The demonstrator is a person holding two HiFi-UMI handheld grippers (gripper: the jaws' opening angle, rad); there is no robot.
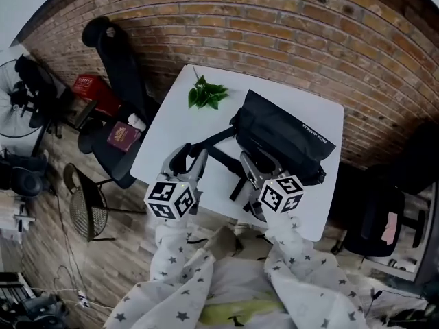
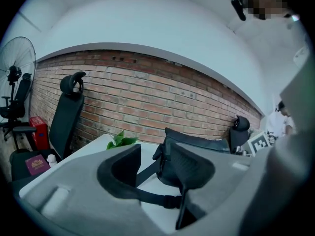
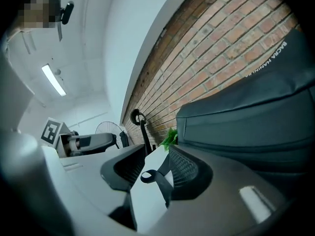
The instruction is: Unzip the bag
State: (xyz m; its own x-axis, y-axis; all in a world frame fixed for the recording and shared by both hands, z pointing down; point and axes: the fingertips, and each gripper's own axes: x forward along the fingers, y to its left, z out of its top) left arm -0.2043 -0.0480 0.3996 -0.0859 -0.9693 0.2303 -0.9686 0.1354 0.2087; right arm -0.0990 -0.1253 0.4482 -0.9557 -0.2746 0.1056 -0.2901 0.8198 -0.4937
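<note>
The left gripper (image 2: 155, 168) has its jaws wide apart and grips nothing; a black strap (image 2: 147, 196) with a buckle crosses the table just past them. The right gripper (image 3: 157, 173) is open as well. A looped strap end (image 3: 147, 176) sits in the gap between its jaws, but they have not closed on it. Both grippers hover over the near edge of the table, with the black bag (image 1: 288, 139) just beyond them, lying on its side toward the right half.

No view shows the zip pull clearly, so the first job is probably to find it along the top seam of the bag. A sound way to go: the left gripper pins the bag's fabric or strap near the zip's closed end, and the right pinches the pull squarely and draws it along the line of the teeth, not upward — soft fabric bunches and jams a slider if nothing holds it taut.

The white table (image 1: 171, 132) also holds a sprig of green leaves (image 1: 206, 94) at the far side, well apart from the bag. Behind it stands a brick wall (image 1: 274, 19). A black office chair (image 1: 120, 67) sits to the left with a red booklet (image 1: 123, 136) on its seat, and a standing fan (image 2: 15, 73) is further left, on a wooden floor (image 1: 48, 252).
</note>
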